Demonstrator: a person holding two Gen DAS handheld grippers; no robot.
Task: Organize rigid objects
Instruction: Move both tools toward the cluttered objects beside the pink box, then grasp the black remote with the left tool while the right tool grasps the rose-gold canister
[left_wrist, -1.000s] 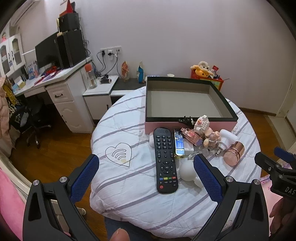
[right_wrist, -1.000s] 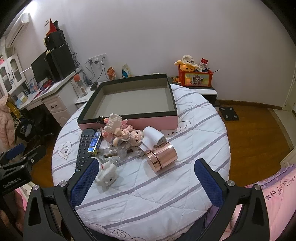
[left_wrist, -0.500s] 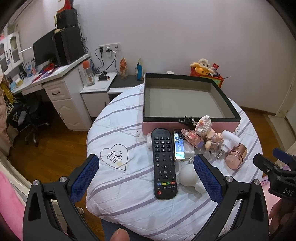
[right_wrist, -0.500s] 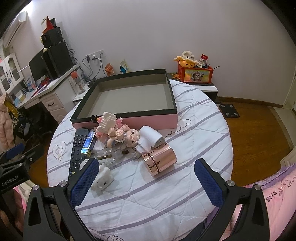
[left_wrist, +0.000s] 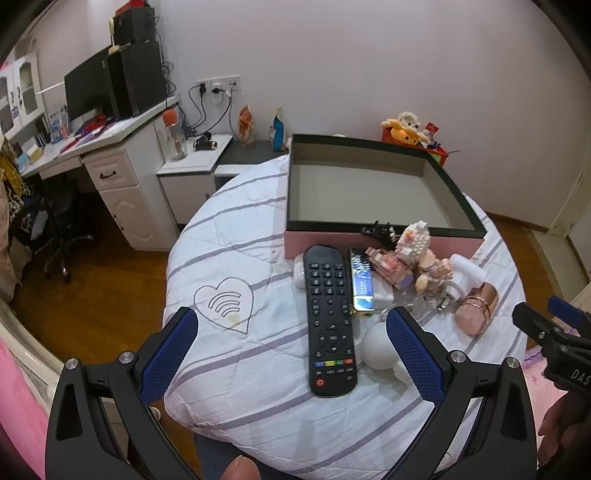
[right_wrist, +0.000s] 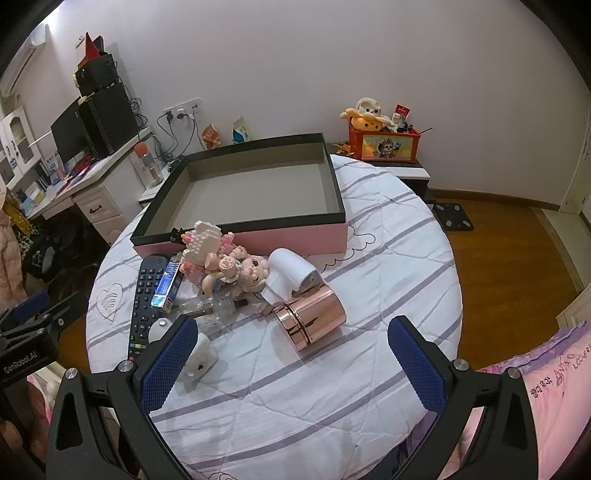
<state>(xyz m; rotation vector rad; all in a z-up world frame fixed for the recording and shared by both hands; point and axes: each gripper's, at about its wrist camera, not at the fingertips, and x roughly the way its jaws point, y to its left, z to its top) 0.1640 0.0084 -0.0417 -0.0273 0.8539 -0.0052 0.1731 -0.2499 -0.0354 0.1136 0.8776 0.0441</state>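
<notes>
While the left tool (left_wrist: 291, 332) hangs spread wide over the near edge of the round table (left_wrist: 229, 236), holding nothing, the remote (left_wrist: 330, 319) lies flat between its fingers, pointing toward the box (left_wrist: 373, 236). Just right of the remote sits a shiny blue bar (left_wrist: 362, 283), then a block toy (left_wrist: 413, 240), a pink doll (left_wrist: 432, 271) and a copper jar (left_wrist: 476, 308) on its side. The box is open, pink-walled, dark-rimmed, at the far side of the table.

Over on the right wrist view, the right tool (right_wrist: 291, 341) is spread wide too, gripping nothing. The copper jar (right_wrist: 310, 319) lies between its fingers, a white figure (right_wrist: 195, 360) partly behind the left pad (right_wrist: 168, 363). The clutter sits bunched against the box (right_wrist: 280, 236) front wall, the remote (right_wrist: 146, 295) at far left.
</notes>
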